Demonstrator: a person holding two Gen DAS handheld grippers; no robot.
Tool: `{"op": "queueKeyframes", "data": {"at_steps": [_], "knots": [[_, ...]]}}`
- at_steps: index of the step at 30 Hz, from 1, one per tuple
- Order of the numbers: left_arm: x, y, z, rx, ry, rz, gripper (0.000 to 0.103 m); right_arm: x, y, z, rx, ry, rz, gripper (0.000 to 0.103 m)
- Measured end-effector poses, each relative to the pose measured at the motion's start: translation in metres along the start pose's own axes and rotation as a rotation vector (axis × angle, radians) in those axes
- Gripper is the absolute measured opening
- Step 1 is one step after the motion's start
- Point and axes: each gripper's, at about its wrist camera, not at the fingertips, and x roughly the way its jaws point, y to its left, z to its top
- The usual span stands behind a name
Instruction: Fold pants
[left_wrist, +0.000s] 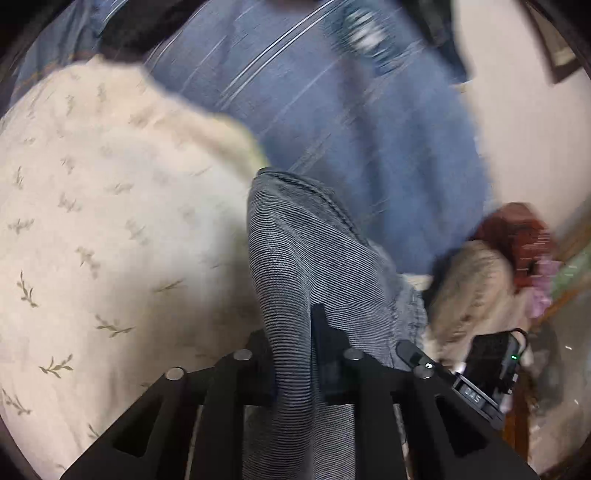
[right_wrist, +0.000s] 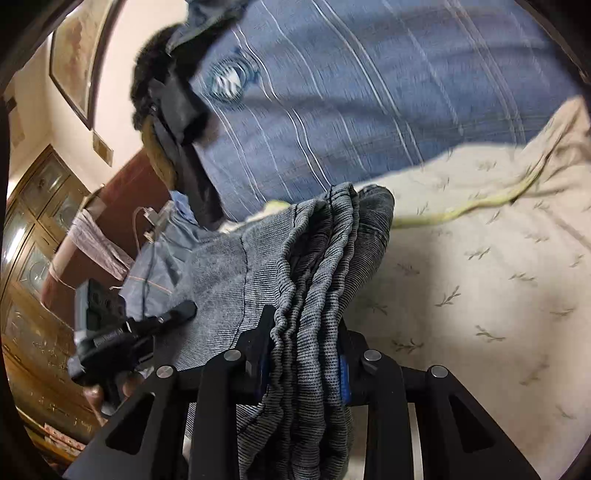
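The grey ribbed pants (left_wrist: 295, 266) are held up above the cream bedsheet (left_wrist: 92, 221). My left gripper (left_wrist: 295, 354) is shut on a fold of the pants, with the cloth rising between its fingers. My right gripper (right_wrist: 306, 354) is shut on the bunched elastic waistband of the pants (right_wrist: 325, 266), whose cloth spreads to the left toward the other gripper (right_wrist: 122, 339) seen in the right wrist view. The right gripper also shows in the left wrist view (left_wrist: 480, 373).
The person in a blue striped shirt (right_wrist: 351, 92) stands close ahead. The cream sheet with a leaf print (right_wrist: 480, 277) has a yellow-green edge (right_wrist: 461, 210). A wooden cabinet (right_wrist: 33, 240) and a heap of clothes (left_wrist: 517, 251) lie beyond the bed.
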Motion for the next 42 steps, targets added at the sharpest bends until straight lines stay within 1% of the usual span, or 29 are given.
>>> {"op": "queueKeyframes", "data": {"at_steps": [1, 2, 3, 6, 8, 10, 12, 16, 17, 18, 19, 20, 21, 22, 23, 25, 27, 28, 29, 30, 32, 34, 35, 36, 37, 38, 39, 40, 42], "knots": [[0.015, 0.007, -0.004, -0.024, 0.049, 0.054, 0.028, 0.014, -0.013, -0.005, 0.054, 0.037, -0.021, 0.035], [0.025, 0.009, -0.008, -0.033, 0.077, 0.099, 0.036, 0.021, -0.021, -0.007, 0.089, 0.048, -0.031, 0.042], [0.033, 0.011, -0.013, -0.031, 0.099, 0.138, 0.041, 0.022, -0.029, -0.009, 0.127, 0.052, 0.005, 0.050], [0.025, 0.005, -0.016, -0.022, 0.076, 0.128, 0.043, 0.009, -0.031, -0.005, 0.140, 0.050, 0.024, 0.055], [0.011, 0.003, -0.018, -0.021, 0.050, 0.098, 0.045, -0.005, -0.024, -0.005, 0.126, 0.013, 0.029, 0.059], [-0.006, 0.001, -0.022, -0.008, 0.020, 0.093, 0.048, -0.019, -0.016, -0.009, 0.106, -0.010, 0.044, 0.061], [-0.018, -0.003, -0.026, 0.023, 0.018, 0.101, 0.052, -0.029, -0.008, -0.018, 0.084, -0.020, 0.044, 0.061], [-0.045, -0.005, -0.050, 0.066, 0.009, 0.124, 0.054, -0.044, -0.004, -0.048, 0.082, -0.024, 0.015, 0.060], [-0.051, -0.004, -0.062, 0.079, 0.013, 0.129, 0.054, -0.044, -0.006, -0.054, 0.084, -0.019, 0.004, 0.055], [-0.060, -0.004, -0.072, 0.085, 0.021, 0.128, 0.054, -0.043, -0.007, -0.062, 0.090, -0.003, -0.008, 0.045], [-0.062, -0.003, -0.079, 0.085, 0.031, 0.125, 0.054, -0.041, -0.007, -0.066, 0.096, 0.008, -0.012, 0.043], [-0.065, 0.000, -0.091, 0.083, 0.040, 0.122, 0.054, -0.039, -0.007, -0.070, 0.100, 0.017, -0.010, 0.037], [-0.069, 0.001, -0.092, 0.075, 0.039, 0.116, 0.054, -0.037, -0.005, -0.072, 0.095, 0.014, -0.005, 0.033], [-0.072, 0.005, -0.095, 0.059, 0.032, 0.106, 0.054, -0.038, -0.005, -0.071, 0.095, 0.005, -0.006, 0.033], [-0.073, 0.009, -0.096, 0.042, 0.029, 0.091, 0.054, -0.039, -0.007, -0.071, 0.110, -0.003, 0.008, 0.037], [-0.073, 0.016, -0.093, 0.006, 0.031, 0.046, 0.054, -0.041, -0.019, -0.071, 0.206, -0.023, 0.085, 0.040], [-0.079, 0.026, -0.090, -0.055, 0.020, -0.001, 0.054, -0.045, -0.028, -0.077, 0.276, -0.052, 0.141, 0.051], [-0.081, 0.031, -0.091, -0.077, 0.018, -0.016, 0.054, -0.046, -0.029, -0.078, 0.285, -0.055, 0.152, 0.054], [-0.083, 0.035, -0.092, -0.093, 0.019, -0.016, 0.054, -0.046, -0.028, -0.077, 0.282, -0.055, 0.141, 0.062], [-0.082, 0.038, -0.093, -0.101, 0.022, -0.008, 0.053, -0.047, -0.027, -0.076, 0.273, -0.064, 0.117, 0.064], [-0.080, 0.042, -0.097, -0.113, 0.038, -0.008, 0.050, -0.045, -0.028, -0.072, 0.276, -0.080, 0.121, 0.064], [-0.079, 0.041, -0.099, -0.111, 0.033, 0.000, 0.047, -0.040, -0.030, -0.070, 0.282, -0.078, 0.089, 0.062], [-0.081, 0.040, -0.100, -0.100, 0.028, 0.003, 0.044, -0.036, -0.031, -0.070, 0.275, -0.066, 0.087, 0.051], [-0.082, 0.039, -0.102, -0.090, 0.023, 0.006, 0.036, -0.033, -0.032, -0.071, 0.273, -0.053, 0.084, 0.038], [-0.078, 0.038, -0.098, -0.085, 0.017, 0.010, 0.029, -0.033, -0.032, -0.071, 0.269, -0.055, 0.076, 0.036], [-0.076, 0.036, -0.097, -0.081, 0.015, 0.003, 0.014, -0.035, -0.031, -0.072, 0.262, -0.053, 0.084, 0.026], [-0.075, 0.034, -0.095, -0.079, 0.006, -0.015, 0.011, -0.038, -0.029, -0.071, 0.258, -0.052, 0.112, 0.021], [-0.077, 0.031, -0.094, -0.076, -0.015, -0.020, 0.010, -0.043, -0.024, -0.071, 0.245, -0.053, 0.110, 0.020], [-0.080, 0.029, -0.093, -0.045, -0.048, 0.004, 0.009, -0.043, -0.017, -0.072, 0.212, -0.039, 0.086, 0.019]]}}
